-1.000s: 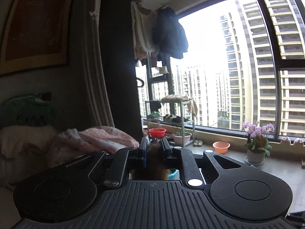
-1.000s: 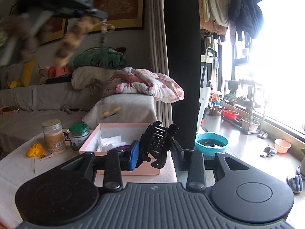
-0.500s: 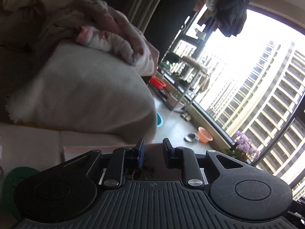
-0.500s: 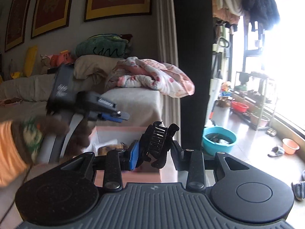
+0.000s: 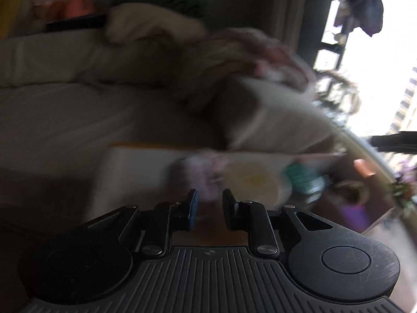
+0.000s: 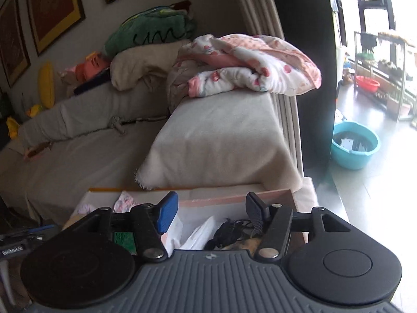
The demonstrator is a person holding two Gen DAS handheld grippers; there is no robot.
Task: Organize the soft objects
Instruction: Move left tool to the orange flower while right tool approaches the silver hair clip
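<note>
A: Where is the black plastic claw clip [image 6: 229,230]?

B: Lying in the shallow pink cardboard box [image 6: 284,193] with white tissue, beneath the right gripper [image 6: 211,210], its jaws wide and empty.

A: And the left gripper [image 5: 208,208]?

B: Jaws narrowly parted, gripping nothing, over a blurred view of the box.

A: The room?

B: A grey-covered sofa [image 6: 78,156], pink floral quilt [image 6: 250,62] on its arm, a blue plastic basin [image 6: 354,144] on the tiled floor.

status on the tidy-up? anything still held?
Done: black hair claw lies in the pink box, below the open right gripper. In hand: nothing; left gripper is open and empty, its view blurred. Left: cannot tell; nothing loose shows outside the box in these views.
</note>
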